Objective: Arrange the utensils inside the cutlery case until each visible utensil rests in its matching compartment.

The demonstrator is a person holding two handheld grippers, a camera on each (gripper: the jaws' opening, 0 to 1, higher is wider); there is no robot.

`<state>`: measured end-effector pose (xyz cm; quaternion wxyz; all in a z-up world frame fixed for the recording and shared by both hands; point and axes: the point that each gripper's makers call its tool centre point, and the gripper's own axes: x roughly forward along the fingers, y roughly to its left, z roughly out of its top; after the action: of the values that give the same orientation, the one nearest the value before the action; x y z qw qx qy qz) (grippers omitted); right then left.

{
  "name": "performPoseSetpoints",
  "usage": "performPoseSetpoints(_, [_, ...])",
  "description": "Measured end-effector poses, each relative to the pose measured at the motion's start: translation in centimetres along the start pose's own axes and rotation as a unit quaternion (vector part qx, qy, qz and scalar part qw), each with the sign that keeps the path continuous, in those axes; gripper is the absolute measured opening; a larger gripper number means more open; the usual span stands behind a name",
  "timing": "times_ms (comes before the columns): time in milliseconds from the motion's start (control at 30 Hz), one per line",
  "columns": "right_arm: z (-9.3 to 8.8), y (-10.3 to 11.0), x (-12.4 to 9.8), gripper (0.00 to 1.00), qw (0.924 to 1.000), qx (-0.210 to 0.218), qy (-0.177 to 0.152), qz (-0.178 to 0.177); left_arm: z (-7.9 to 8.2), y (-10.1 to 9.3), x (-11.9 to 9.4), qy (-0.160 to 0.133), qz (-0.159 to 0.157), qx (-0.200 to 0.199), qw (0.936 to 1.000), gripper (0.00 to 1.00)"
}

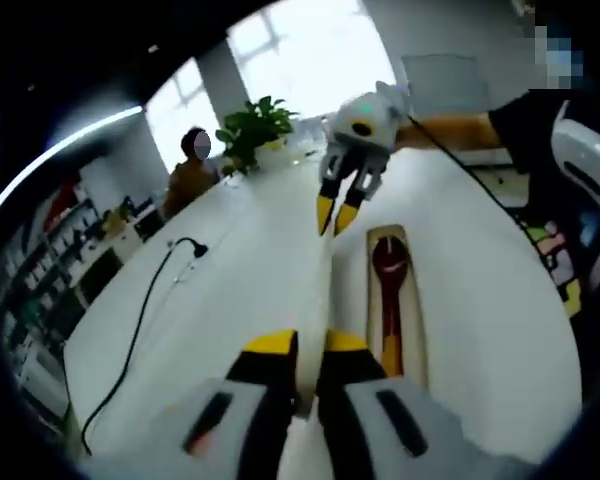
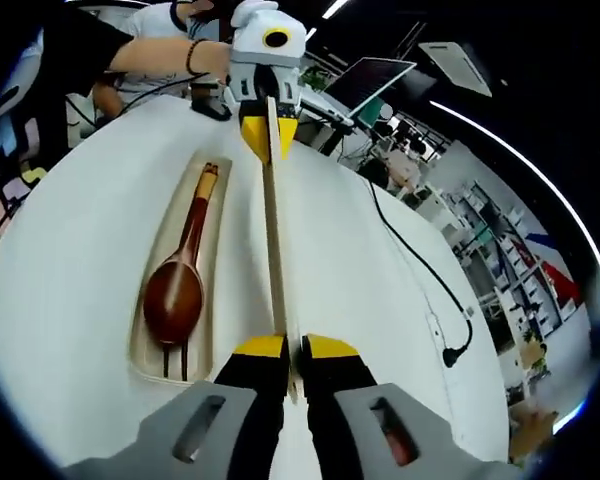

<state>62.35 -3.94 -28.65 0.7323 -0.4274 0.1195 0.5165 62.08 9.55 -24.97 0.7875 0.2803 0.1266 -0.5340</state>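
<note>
White lid (image 2: pixel 277 240) pinched on edge at both ends: left claw (image 1: pixel 313 345) & right claw (image 2: pixel 292 350) each clamped narrow on it, just beside the case (image 2: pixel 140 345) on the surface (image 2: pixel 70 260). Wooden spoon (image 2: pixel 176 290) + chopsticks (image 2: pixel 175 362) already inside. Step looks like closing; next: lower lid square over case, keep both ends level

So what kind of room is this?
Probably an office or lab: a long white table, a potted plant by big windows, shelves at the side, and a person sitting further along.
</note>
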Motion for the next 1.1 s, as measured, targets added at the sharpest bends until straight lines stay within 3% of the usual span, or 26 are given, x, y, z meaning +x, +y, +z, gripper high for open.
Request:
performPoseSetpoints(167, [0.5,0.5,0.0,0.03,0.9999,-0.016,0.003,-0.004,-0.5,0.4,-0.4,0.029,0.020,-0.014,0.9993,0.07])
performPoseSetpoints(267, [1.1,0.6,-0.2,0.03,0.9996,-0.027,0.005,-0.010,-0.6,0.8,-0.8,0.049,0.035,0.021,0.9980,0.08])
performPoseSetpoints(333, [1.5,0.3,-0.4,0.03,0.9991,-0.035,0.003,-0.023,-0.5,0.4,-1.0,0.052,0.037,0.023,0.9977,0.08])
performPoseSetpoints(400, [1.2,0.6,-0.5,0.03,0.9995,-0.011,0.019,-0.021,-0.9,0.1,-1.3,0.064,0.034,0.020,0.9971,0.08])
performPoseSetpoints(500, [1.8,0.9,-0.5,0.03,0.9989,-0.033,0.014,-0.030,-1.3,-0.5,-1.6,0.065,0.030,-0.033,0.9969,0.20])
performPoseSetpoints(667, [2.5,1.2,-0.8,0.02,0.9967,-0.062,0.010,-0.052,-1.8,-1.1,-1.9,0.081,0.020,-0.023,0.9962,0.37])
performPoseSetpoints(767, [2.8,1.7,-1.0,0.02,0.9946,-0.080,0.016,-0.063,-2.5,-2.6,-1.9,0.106,-0.012,-0.027,0.9940,0.54])
performPoseSetpoints(800, [3.0,1.8,-1.1,0.02,0.9939,-0.086,0.017,-0.066,-2.7,-3.2,-1.9,0.112,-0.025,-0.032,0.9929,0.57])
performPoseSetpoints(1033, [3.7,2.2,-1.8,0.02,0.9807,-0.158,0.027,-0.112,-3.2,-4.0,-1.6,0.124,-0.037,-0.033,0.9911,0.63])
performPoseSetpoints(1100, [3.8,2.2,-2.0,0.02,0.9753,-0.182,0.027,-0.122,-3.5,-4.2,-1.5,0.128,-0.045,-0.047,0.9897,0.70])
